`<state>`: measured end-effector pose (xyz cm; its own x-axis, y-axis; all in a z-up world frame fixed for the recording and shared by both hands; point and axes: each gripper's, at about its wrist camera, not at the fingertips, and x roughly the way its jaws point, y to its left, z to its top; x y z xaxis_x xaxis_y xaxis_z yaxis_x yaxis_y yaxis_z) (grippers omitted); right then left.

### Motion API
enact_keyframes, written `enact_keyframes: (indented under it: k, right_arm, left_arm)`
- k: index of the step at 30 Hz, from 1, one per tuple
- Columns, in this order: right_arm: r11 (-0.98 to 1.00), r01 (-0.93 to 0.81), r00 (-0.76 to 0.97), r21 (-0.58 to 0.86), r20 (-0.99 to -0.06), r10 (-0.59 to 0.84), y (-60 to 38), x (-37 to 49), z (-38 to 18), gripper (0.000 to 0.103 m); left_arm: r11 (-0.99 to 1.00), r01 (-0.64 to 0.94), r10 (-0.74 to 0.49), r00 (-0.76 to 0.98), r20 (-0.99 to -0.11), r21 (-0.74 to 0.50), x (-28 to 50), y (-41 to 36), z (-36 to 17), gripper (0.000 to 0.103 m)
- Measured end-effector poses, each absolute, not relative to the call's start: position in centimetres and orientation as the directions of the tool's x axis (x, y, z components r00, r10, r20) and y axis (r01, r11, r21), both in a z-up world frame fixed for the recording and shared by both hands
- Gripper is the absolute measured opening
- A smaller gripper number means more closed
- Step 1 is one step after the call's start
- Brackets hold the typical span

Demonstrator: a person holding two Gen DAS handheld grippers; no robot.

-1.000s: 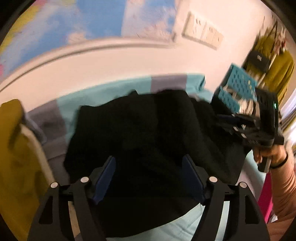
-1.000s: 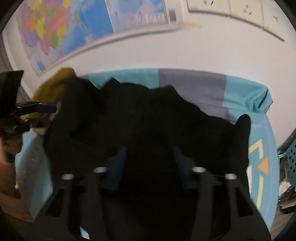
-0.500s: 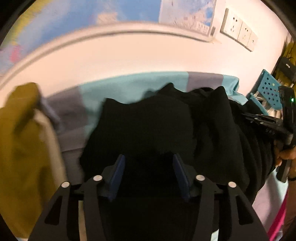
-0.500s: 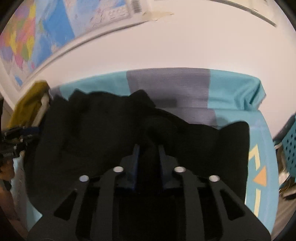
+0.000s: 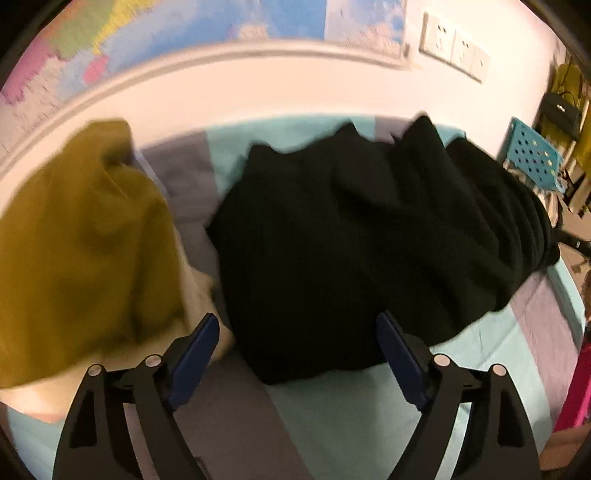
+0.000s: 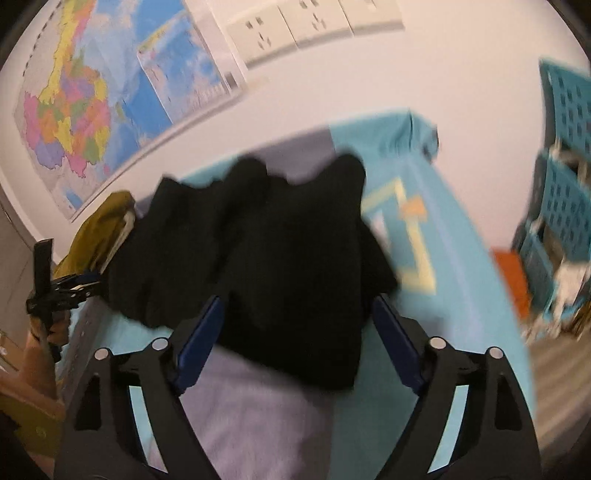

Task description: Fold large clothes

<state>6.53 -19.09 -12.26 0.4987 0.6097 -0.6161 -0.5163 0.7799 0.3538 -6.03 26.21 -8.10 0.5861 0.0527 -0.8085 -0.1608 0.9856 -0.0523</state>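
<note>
A large black garment (image 5: 369, 236) lies bunched in a heap on the bed with the teal and grey sheet (image 5: 332, 417). It also shows in the right wrist view (image 6: 280, 266). My left gripper (image 5: 297, 332) is open and empty, its blue pads apart over the garment's near edge. My right gripper (image 6: 295, 317) is open and empty, its pads either side of the garment's near edge. The left gripper also shows at the far left of the right wrist view (image 6: 62, 291).
A mustard yellow garment (image 5: 81, 243) lies left of the black one over a cream item. Teal perforated crates (image 6: 565, 206) stand to the right of the bed. A wall with maps (image 6: 85, 92) and sockets (image 6: 306, 22) runs behind the bed.
Both grippers, shut on or closing on the black garment half a second ago, have opened and let it go. It now rests in a heap. Both grippers have drawn back.
</note>
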Motion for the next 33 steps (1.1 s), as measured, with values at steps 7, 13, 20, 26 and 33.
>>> enact_keyframes:
  k: [7,13,20,26,33]
  right_arm:
    - [0.754,-0.550,0.521,0.359,-0.558,0.646,-19.6,5.7,-11.7,0.018]
    - [0.788,-0.537,0.649,0.302,-0.449,0.614,-22.4,4.0,-4.8,0.010]
    - [0.922,-0.331,0.606,0.200,-0.704,0.370,-24.7,8.4,-12.3,0.000]
    - [0.931,-0.309,0.704,0.193,-0.612,0.361,-25.1,6.6,-9.0,0.008]
    - [0.739,-0.654,0.548,0.162,-0.572,0.610,-14.9,5.1,-4.7,0.048]
  left_arm:
    - [0.973,-0.165,-0.030,0.600,-0.800,-0.160,-5.1,25.9,-9.5,0.030]
    - [0.915,-0.152,-0.201,0.630,-0.750,-0.373,-8.1,26.9,-6.1,0.022]
    - [0.911,-0.143,-0.257,0.534,-0.805,-0.386,-8.9,25.7,-9.5,0.025]
    - [0.950,-0.141,-0.140,0.605,-0.784,-0.279,-9.9,25.3,-6.3,0.042]
    - [0.978,-0.072,-0.086,0.722,-0.686,-0.198,-9.4,23.9,-1.9,0.060]
